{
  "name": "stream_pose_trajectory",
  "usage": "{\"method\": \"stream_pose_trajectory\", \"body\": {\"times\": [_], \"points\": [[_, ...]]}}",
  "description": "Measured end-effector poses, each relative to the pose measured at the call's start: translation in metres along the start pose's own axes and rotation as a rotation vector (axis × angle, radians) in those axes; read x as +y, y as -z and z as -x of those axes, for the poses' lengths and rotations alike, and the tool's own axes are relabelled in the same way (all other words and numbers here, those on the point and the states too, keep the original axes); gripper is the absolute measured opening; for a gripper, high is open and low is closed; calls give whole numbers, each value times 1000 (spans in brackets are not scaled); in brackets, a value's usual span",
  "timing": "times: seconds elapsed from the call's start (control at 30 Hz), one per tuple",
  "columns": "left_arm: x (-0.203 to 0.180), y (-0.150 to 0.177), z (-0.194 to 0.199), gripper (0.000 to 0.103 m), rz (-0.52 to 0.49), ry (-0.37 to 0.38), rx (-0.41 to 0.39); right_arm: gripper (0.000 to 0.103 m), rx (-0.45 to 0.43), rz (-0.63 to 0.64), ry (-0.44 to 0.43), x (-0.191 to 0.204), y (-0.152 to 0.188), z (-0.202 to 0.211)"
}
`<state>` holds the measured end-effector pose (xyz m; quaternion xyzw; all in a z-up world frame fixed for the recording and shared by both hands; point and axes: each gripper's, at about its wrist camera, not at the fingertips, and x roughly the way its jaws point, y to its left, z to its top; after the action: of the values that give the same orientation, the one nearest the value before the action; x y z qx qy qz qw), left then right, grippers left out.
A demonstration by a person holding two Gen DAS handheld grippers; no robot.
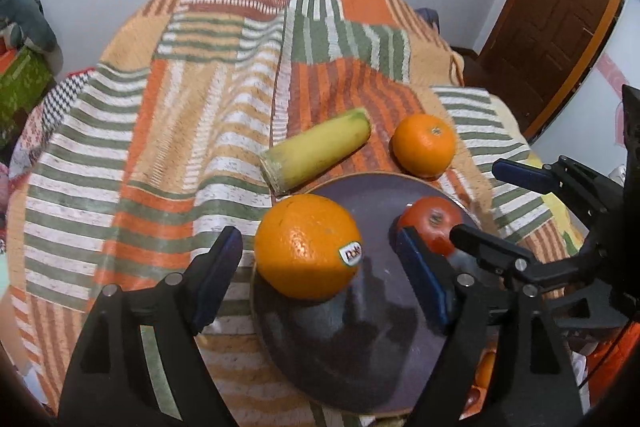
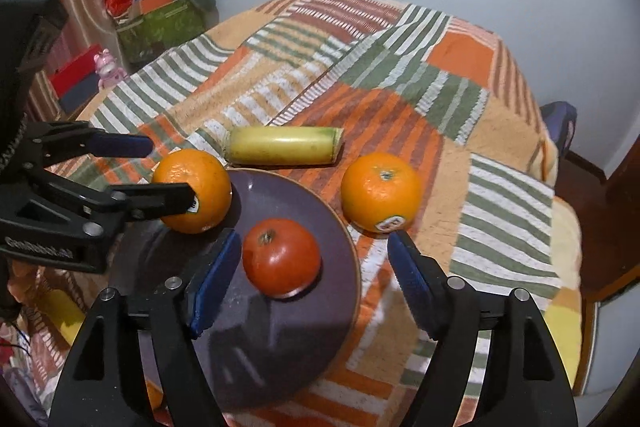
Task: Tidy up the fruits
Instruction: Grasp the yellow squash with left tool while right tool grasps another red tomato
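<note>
Left tool [image 1: 320,259]: jaws wide apart, gripping nothing; blue pads flank the stickered orange without touching it.
Right tool [image 2: 312,267]: jaws wide apart, gripping nothing; tomato sits between the fingers, nearer the left pad.
Stickered orange [image 1: 308,246]: on the plate's edge, between the left tool's fingers.
Tomato [image 2: 281,257]: on the plate, just ahead of the right tool.
Plate [image 2: 288,339]: dark purple, round, beneath both tools, lying on the blanket.
Second orange [image 2: 381,191]: on the blanket beside the plate's rim, ahead of the right tool's right finger.
Banana piece [image 2: 282,145]: yellow, ends cut, lying flat beyond the plate.
Blanket [image 1: 160,147]: striped patchwork in orange, green and white, under everything.
</note>
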<state>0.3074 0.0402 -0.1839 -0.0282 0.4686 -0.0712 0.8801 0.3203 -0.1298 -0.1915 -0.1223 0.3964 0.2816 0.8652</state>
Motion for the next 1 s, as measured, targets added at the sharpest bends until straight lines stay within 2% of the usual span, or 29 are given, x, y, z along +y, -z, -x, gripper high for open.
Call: {"method": "stream_pose_trajectory", "body": {"times": [0.23, 0.43, 0.7, 1.0], "points": [[-10, 17, 48, 90, -39, -24, -73, 73, -54, -35, 19, 2, 10, 34], [-13, 44, 72, 92, -46, -37, -73, 75, -88, -77, 48, 0, 31, 63], [-13, 91, 77, 94, -36, -30, -15, 75, -66, -170, 63, -4, 72, 84], [-15, 140, 53, 94, -25, -36, 98, 75, -1, -284, 46, -16, 106, 83]]}}
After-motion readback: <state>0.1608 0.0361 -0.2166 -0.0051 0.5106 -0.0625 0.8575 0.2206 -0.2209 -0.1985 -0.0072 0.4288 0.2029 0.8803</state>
